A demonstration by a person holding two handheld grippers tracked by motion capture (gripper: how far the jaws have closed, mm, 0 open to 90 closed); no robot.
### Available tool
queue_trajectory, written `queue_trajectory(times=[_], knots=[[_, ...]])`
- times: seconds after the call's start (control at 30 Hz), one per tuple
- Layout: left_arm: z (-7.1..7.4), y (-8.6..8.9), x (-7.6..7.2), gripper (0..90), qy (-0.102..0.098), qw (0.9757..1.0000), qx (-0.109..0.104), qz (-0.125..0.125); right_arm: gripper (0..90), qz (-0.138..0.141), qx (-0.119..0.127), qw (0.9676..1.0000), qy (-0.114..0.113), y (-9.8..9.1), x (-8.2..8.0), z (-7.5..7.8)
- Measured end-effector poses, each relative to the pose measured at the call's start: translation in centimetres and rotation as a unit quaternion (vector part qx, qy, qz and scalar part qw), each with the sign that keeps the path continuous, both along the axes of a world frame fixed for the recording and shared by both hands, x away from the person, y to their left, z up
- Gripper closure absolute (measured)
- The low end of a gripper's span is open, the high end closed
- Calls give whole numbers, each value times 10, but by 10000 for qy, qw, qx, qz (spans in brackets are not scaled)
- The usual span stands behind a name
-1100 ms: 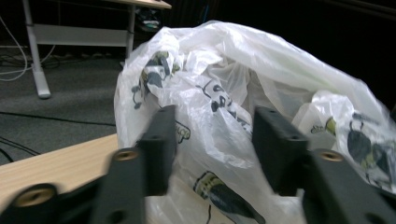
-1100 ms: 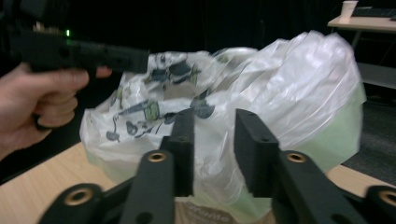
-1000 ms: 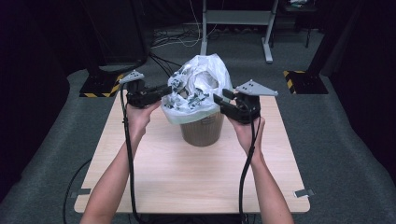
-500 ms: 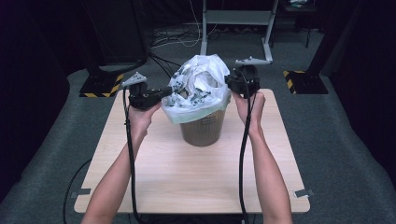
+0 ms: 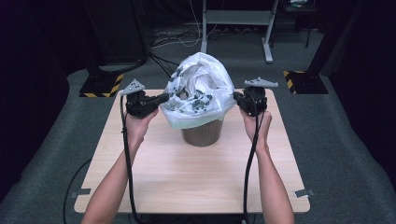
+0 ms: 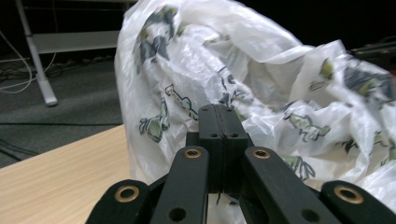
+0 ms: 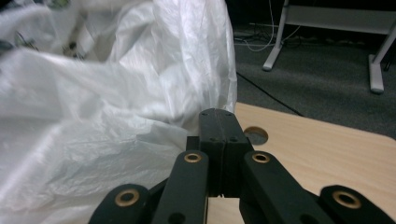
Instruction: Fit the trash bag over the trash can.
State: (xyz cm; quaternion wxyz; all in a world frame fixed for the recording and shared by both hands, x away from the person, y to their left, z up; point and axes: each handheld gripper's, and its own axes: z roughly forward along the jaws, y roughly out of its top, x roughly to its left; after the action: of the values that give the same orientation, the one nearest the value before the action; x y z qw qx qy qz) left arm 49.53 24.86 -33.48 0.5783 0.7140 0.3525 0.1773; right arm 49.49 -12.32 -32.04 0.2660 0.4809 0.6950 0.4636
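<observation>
A white plastic bag [image 5: 198, 88] with dark green prints billows over a brown bin [image 5: 201, 134] in the middle of the wooden table [image 5: 187, 177]. My left gripper [image 5: 164, 97] meets the bag's left edge. In the left gripper view its jaws [image 6: 218, 112] are pressed together against the printed film [image 6: 261, 70]. My right gripper [image 5: 237, 98] sits at the bag's right edge. Its jaws [image 7: 218, 114] have just been closing and now stand shut where the film [image 7: 93, 116] runs down to their tips. The pinched film itself is hidden between the pads.
A round hole [image 7: 255, 135] is cut in the tabletop just beyond my right jaws. Behind the table stand a grey metal frame [image 5: 236, 18] and two yellow-and-black striped bases [image 5: 100, 86] [image 5: 303, 81]. Bare wood stretches in front of the bin.
Both pairs of jaws have closed. My right gripper swung out from the bag's front right to its right side, then sank. The bag now spreads wider to the right.
</observation>
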Motion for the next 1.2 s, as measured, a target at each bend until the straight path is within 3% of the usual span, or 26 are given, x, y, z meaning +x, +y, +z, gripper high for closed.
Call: queue_trajectory(times=[0.2,0.33,0.6,0.63,0.73,0.93,1.07,1.2], knots=[[-11,8,15,900,210,9996,42,191,900,46,68,9998,203,-4,2,-16],[-16,7,34,900,403,9987,45,320,900,142,-49,9994,306,2,-1,-26],[-14,-3,64,898,544,9968,68,579,900,448,-137,9976,510,6,-9,-35],[-14,-2,64,891,547,9963,46,655,892,457,-155,9976,489,6,-11,-34],[-13,3,59,727,566,9954,-70,770,696,476,48,9986,226,-3,-17,-23],[-8,15,40,534,426,9948,-270,884,535,396,212,9987,-227,-15,-20,3],[-1,16,28,458,323,9951,-343,872,466,469,288,9979,-331,-14,-11,17],[5,14,19,430,196,9958,-390,804,406,489,340,9980,-193,-6,8,25]])
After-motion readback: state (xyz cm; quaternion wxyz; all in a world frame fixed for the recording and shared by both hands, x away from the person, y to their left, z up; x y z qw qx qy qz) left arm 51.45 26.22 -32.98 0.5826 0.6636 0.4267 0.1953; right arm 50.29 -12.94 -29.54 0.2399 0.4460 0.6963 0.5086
